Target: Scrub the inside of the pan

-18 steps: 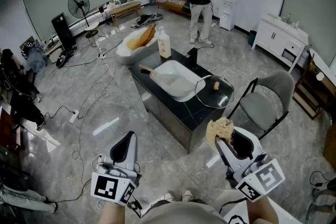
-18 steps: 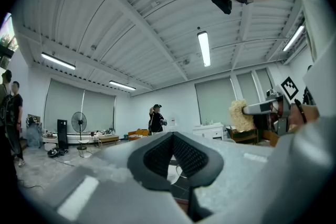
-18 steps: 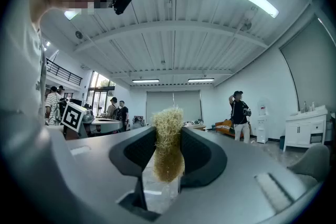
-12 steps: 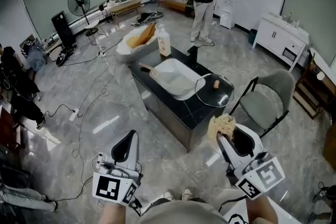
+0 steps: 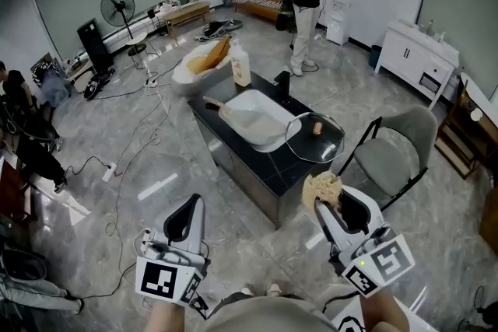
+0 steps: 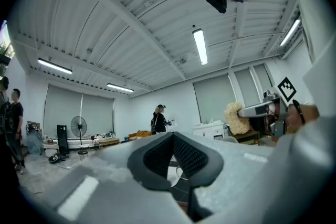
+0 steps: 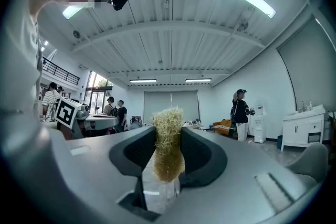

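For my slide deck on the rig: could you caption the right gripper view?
Right gripper shut on a tan fibrous scrubber, with a standing person and white cabinet in the room beyond.

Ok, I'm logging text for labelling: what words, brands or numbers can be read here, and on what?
None can be read.
Pump bottle: any print too small to read.
Left cube marker, right cube marker: black-and-white patterns, no letters.
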